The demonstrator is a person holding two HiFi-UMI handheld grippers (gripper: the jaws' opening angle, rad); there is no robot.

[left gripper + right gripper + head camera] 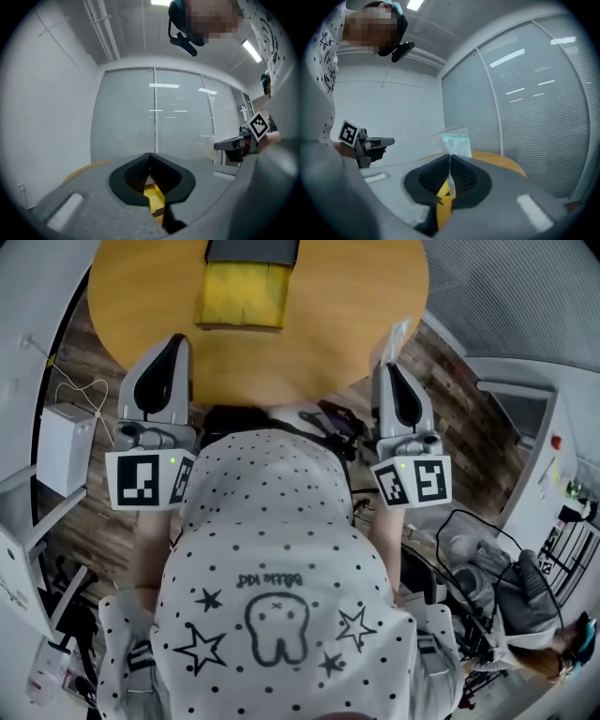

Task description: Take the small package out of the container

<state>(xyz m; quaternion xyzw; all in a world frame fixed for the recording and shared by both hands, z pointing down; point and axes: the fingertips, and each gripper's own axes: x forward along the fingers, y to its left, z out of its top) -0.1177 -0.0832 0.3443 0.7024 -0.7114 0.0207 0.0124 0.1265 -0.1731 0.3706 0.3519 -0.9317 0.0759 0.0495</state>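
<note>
Right hand-held gripper [450,161]: jaws closed, pinching small package [453,139] by its lower edge. Clear bag with pale blue-green contents, sticking up past the jaw tips, roughly upright. In the head view, same small package [395,337] sits at the tip of the right hand-held gripper [390,366], over the right rim of the round wooden table [328,334].

Small package out of the container [242,294]: yellow box on the far side of the table, well apart from the bag, up and to the left of it. Dark flat part [251,251] at the container's far end, touching it; can't tell whether lid or flap.

Left hand-held gripper [150,157]: jaws closed tip to tip, nothing between them. In the head view, left hand-held gripper [176,339] at the near-left table edge, pointing at the table, near the container but not touching.

Both held close to the person's dotted shirt [272,521]. White box [64,448] on the plank floor at left. Glass wall with blinds [154,117] behind.
</note>
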